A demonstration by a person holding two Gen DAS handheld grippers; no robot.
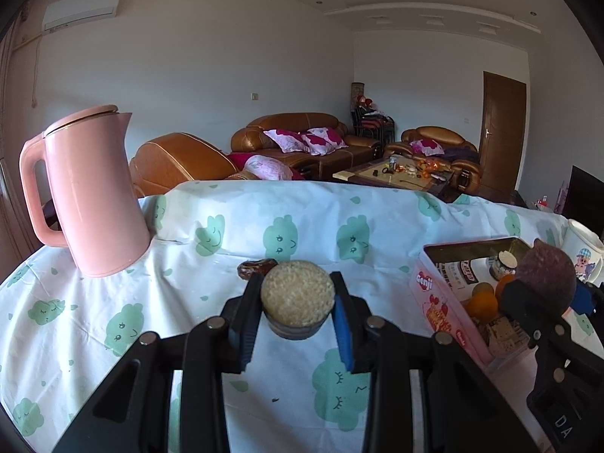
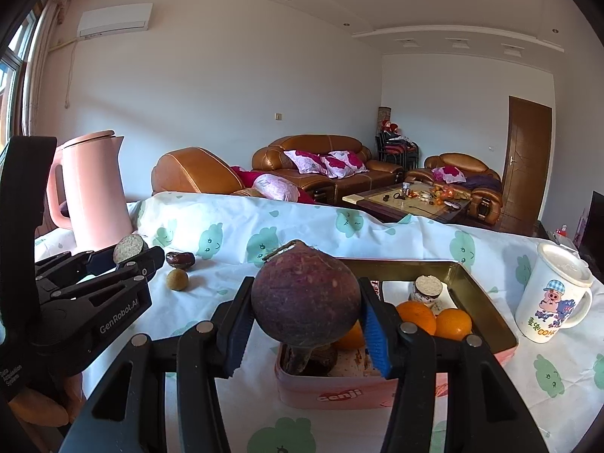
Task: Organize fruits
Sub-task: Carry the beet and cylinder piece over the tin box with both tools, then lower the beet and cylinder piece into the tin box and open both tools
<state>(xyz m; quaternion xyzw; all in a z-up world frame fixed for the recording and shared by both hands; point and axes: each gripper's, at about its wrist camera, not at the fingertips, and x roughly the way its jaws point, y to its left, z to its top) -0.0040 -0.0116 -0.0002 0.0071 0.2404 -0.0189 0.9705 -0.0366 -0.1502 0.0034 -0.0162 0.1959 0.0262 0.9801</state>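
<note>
The pink tin [image 2: 396,392] sits on the desk [image 2: 234,283], which wears a white cloth printed with green clouds, and it serves as the landmark here. Inside it lie oranges [image 2: 453,322] and a small cut piece with a pale grainy face [image 2: 426,287] toward its far end. Over the tin's near left corner the right tongs [image 2: 305,324] are clamped on a big dark purple root [image 2: 305,302], their pads pressing both its sides. Left of the tin the left tongs [image 1: 298,304] are closed on a short dark chunk with a pale grainy cut face [image 1: 298,292]. Beyond it, farther left of the tin, a dark red date [image 2: 180,258] and a small yellowish round fruit [image 2: 177,279] rest on the cloth. A pink kettle [image 2: 94,192] stands at the far left, and a white cartoon mug [image 2: 553,294] just right of the tin.
</note>
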